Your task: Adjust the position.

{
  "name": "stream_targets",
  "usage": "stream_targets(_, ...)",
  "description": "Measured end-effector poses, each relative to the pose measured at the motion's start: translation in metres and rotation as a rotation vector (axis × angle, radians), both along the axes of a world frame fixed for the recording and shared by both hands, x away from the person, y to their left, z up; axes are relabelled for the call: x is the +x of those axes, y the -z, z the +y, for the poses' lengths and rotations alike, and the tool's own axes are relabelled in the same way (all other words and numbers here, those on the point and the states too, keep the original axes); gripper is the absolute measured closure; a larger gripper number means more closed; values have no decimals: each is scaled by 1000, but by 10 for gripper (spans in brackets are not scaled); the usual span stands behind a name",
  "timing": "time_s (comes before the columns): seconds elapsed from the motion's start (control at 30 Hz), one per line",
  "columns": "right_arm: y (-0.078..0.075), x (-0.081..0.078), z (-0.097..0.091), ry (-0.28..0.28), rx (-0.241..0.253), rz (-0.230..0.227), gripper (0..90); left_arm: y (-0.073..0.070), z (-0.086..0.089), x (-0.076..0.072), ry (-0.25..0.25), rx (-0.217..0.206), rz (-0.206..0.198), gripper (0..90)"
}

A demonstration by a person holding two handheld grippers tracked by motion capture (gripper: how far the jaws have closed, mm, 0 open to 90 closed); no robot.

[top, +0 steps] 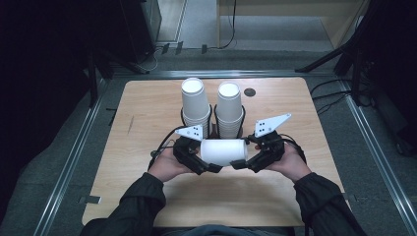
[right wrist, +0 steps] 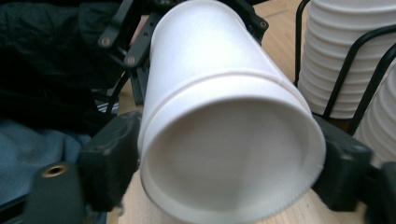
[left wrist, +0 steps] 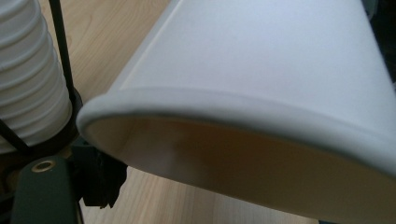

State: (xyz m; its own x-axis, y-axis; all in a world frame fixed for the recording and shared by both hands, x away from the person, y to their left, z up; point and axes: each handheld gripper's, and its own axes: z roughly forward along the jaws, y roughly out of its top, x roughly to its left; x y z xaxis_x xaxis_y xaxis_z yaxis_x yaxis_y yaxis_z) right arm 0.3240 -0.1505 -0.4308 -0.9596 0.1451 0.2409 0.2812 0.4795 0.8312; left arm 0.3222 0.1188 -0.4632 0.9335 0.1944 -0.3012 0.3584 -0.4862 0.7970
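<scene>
At the frame's centre, a paper cup (top: 223, 151) lies sideways between both hand-held grippers: the right hand-held gripper (top: 244, 164) clasps its base while the left hand-held gripper (top: 209, 168) holds the rim end, seemingly for separating nested cups.

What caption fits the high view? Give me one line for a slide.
Two hand-held grippers, left and right, hold a white paper cup sideways before two cup stacks on a wooden table.
</scene>
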Motion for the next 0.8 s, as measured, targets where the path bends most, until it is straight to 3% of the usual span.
stream_targets(0.13,4,0,-1,8,-34,10,140,-1,8,0,-24,51,-3,138)
stream_targets(0.4,15,0,0,36,-123,-2,139,-13,21,2,-59,82,-19,137)
stream_targets(0.77,21,1,-6,63,-176,-24,142,-20,19,3,-57,248,-71,136)
stream_targets(0.8,21,1,-6,63,-180,-23,142,-20,19,3,-57,248,-71,136)
